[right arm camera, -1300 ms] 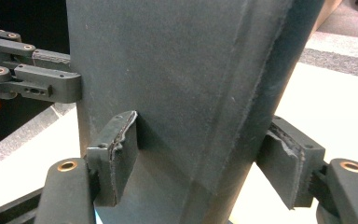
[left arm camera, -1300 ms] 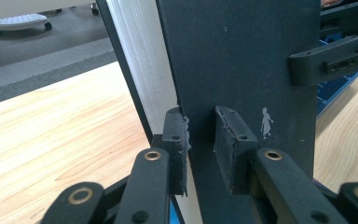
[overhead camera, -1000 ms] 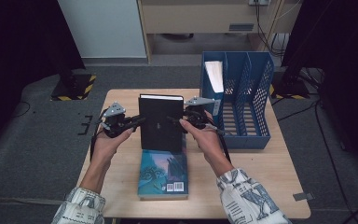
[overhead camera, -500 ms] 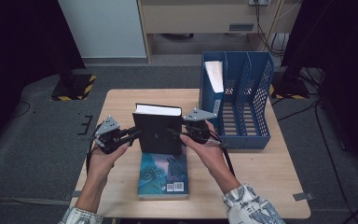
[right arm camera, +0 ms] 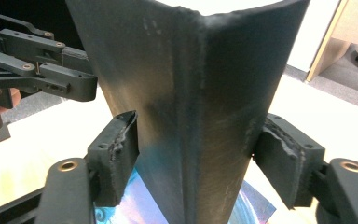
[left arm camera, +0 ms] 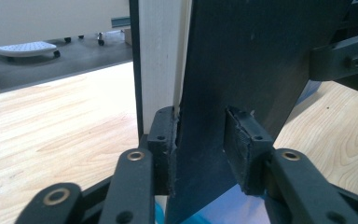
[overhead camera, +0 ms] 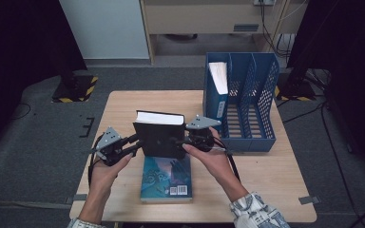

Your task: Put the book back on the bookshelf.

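Black hardcover book [overhead camera: 159, 137] stands upright near the middle of the light wooden table [overhead camera: 275, 175], white page edge up, its foot on a teal paperback book [overhead camera: 166, 179] lying flat toward the near edge. No title legible on the black cover; the paperback shows a barcode, text too small to read.

Left gripper [overhead camera: 134, 144]: jaws have just been opening, cover between them, one pad [left arm camera: 244, 149] clear of it.

Right gripper [overhead camera: 179, 141]: clamped across the spine.

Blue plastic file rack [overhead camera: 252, 142] at the right edge.
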Demonstrator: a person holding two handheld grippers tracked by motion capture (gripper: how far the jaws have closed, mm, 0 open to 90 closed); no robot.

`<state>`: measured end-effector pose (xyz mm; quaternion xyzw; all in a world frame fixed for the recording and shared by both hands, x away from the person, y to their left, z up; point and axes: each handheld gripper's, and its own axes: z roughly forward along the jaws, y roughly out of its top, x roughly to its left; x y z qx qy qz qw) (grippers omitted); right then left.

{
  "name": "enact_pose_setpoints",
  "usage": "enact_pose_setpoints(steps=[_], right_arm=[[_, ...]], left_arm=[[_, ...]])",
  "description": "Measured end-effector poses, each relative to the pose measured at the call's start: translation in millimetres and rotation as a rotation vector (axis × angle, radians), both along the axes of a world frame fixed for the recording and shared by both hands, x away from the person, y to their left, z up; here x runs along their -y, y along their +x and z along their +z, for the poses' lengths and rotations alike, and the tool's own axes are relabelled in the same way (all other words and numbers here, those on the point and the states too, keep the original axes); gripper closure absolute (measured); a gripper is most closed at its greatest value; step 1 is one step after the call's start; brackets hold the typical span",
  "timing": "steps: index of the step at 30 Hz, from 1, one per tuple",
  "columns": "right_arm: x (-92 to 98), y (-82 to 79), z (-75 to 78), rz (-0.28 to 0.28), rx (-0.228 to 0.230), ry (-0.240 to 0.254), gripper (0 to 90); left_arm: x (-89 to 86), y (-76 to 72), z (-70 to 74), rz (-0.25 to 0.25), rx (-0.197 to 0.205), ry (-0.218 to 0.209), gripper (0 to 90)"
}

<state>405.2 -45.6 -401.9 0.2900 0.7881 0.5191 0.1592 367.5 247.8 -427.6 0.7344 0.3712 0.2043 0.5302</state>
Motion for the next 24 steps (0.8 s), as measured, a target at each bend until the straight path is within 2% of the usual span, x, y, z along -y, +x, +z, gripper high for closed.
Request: enact_pose_setpoints(steps=[3, 11, 15, 19, 24], right_arm=[[-1.3, 0.6, 0.1, 0.017, -0.004, -0.002, 27.3], [-5.2, 6.1, -0.2, 0.068, 0.016, -0.014, 22.9], [-9.0, 10.8, 2.7, 0.077, 0.034, -0.020, 18.5], [-10.8, 17.1, 4.4, 0.085, 0.038, -0.011, 18.4], [-16.3, 22.0, 2.2, 0.118, 0.023, -0.016, 25.5]], left_arm=[[2.3, 0.4, -4.8, -0.005, -0.006, 0.013, 61.7], [0.1, -0.8, -7.1, -0.005, -0.008, -0.010, 62.1], [1.1, -2.7, -9.5, 0.008, -0.002, -0.020, 60.5], [2.5, -4.5, -13.6, 0.036, 0.000, -0.025, 54.6], [3.0, -5.1, -18.2, 0.046, -0.004, -0.019, 54.5]])
